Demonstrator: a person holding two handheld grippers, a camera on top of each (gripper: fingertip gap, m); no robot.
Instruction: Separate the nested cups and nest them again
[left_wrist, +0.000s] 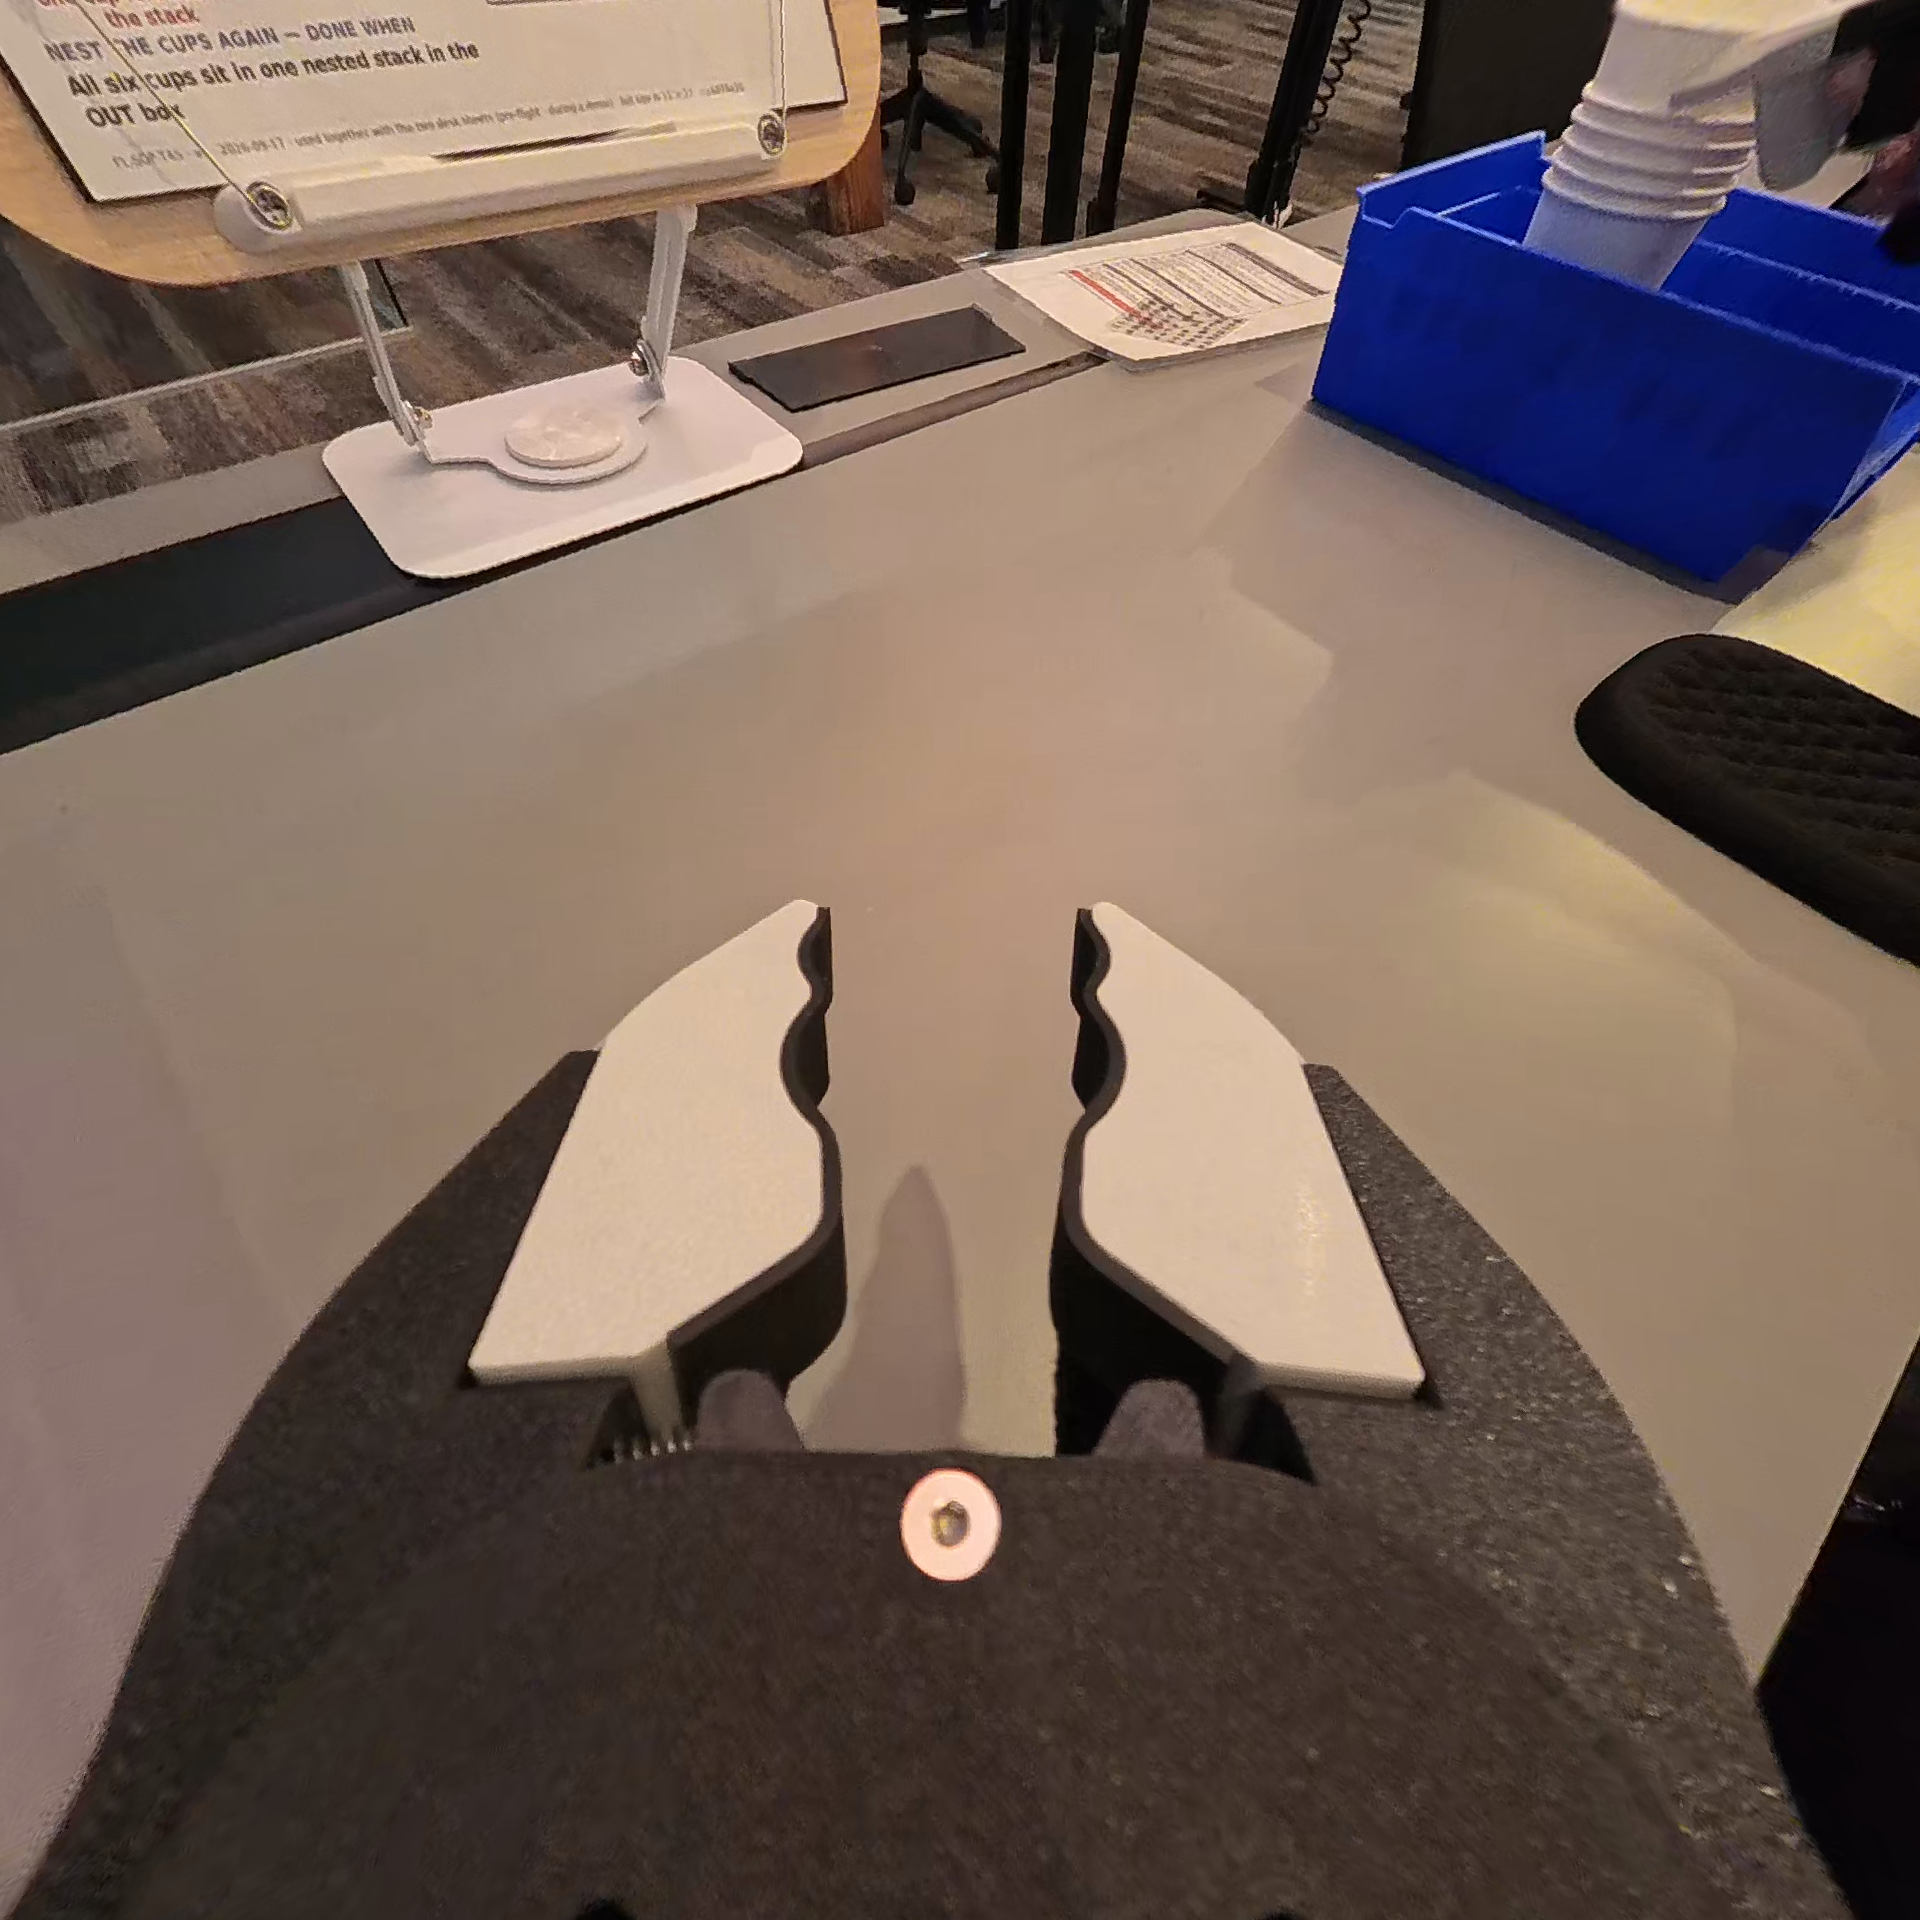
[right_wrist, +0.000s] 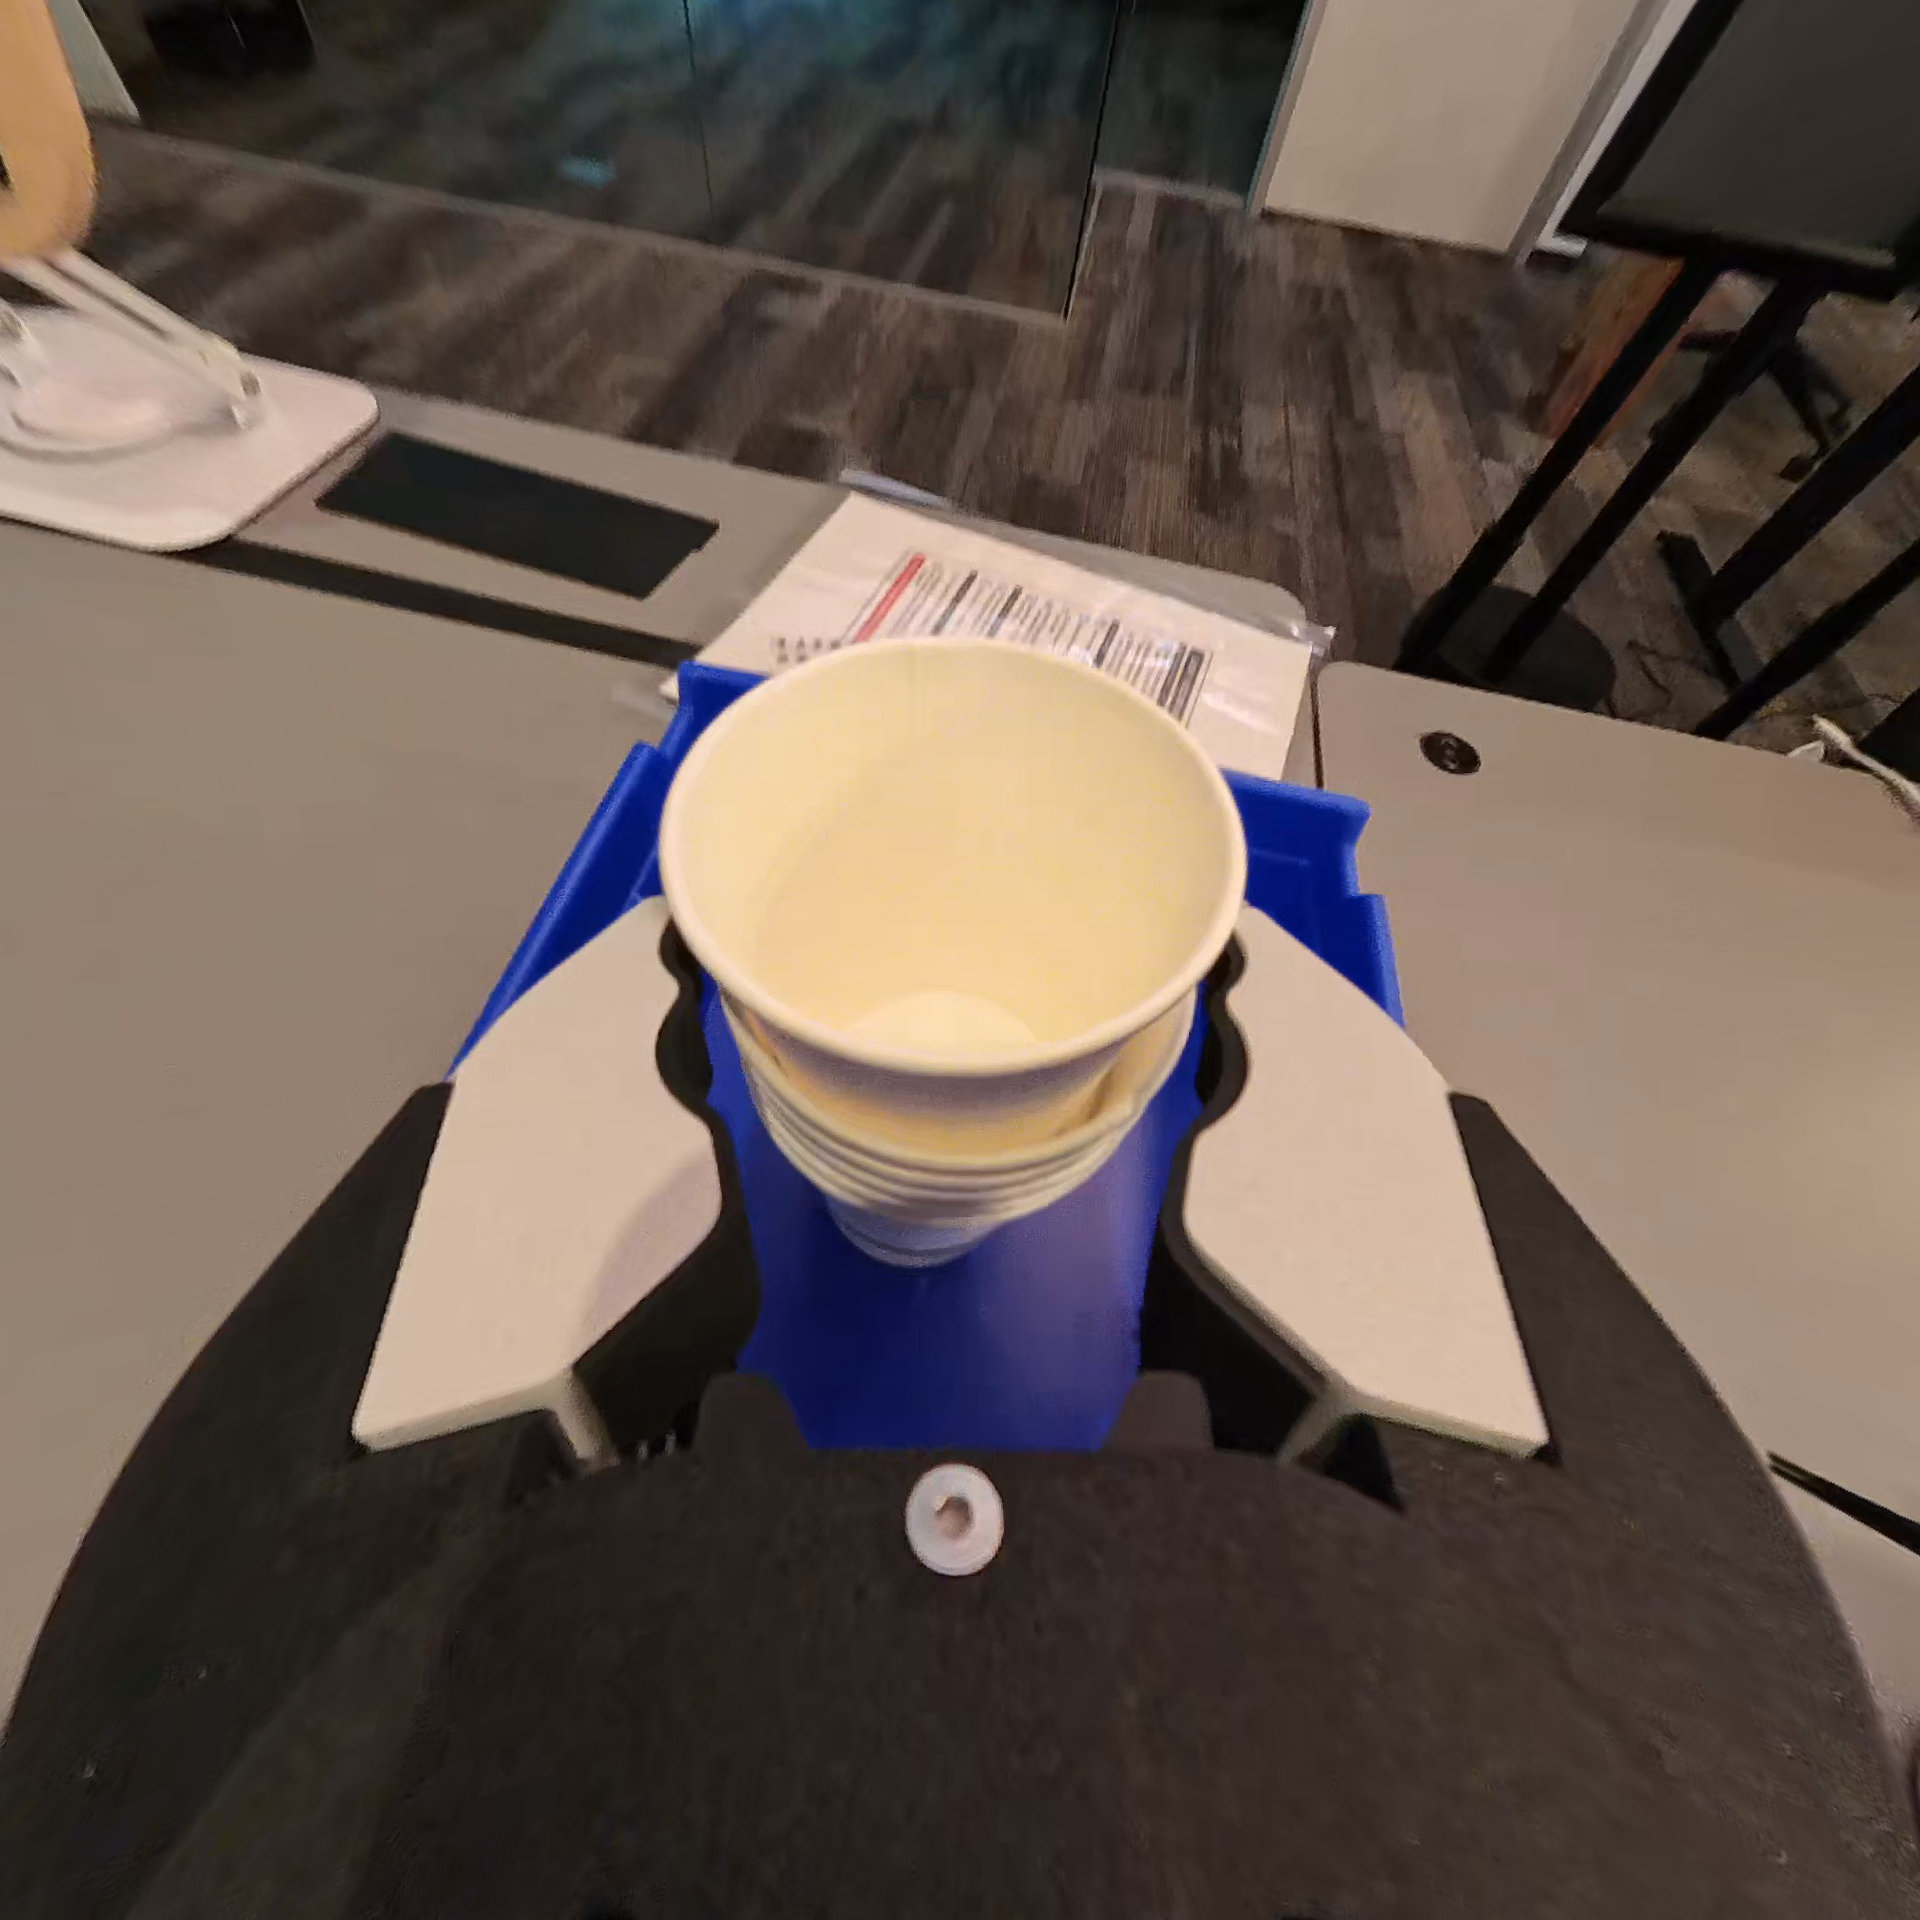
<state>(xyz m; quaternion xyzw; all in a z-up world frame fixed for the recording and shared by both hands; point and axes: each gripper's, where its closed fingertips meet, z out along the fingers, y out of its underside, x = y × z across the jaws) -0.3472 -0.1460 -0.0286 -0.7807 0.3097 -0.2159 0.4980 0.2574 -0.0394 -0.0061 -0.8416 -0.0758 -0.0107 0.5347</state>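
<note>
While the left gripper (left_wrist: 951, 925) hovers released over the bare grey table (left_wrist: 1039, 727), the right gripper (right_wrist: 951, 940) grasps one nested stack of paper cups (right_wrist: 951, 935), about six rims showing, above one blue bin (right_wrist: 935, 1351) at far right.

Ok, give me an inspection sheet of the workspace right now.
Surface: grey table, mostly bare.
Job's things: nested stack of paper cups, tilted over the blue bin.
Clutter: document stand, printed sheet, black pad, black mesh chair part.
Grippers: left gripper open, empty, above the table; right gripper closed on the stack.
Cables: coiled cable beyond the table.
Surroundings: patterned carpet, glass partition, black stands.
</note>
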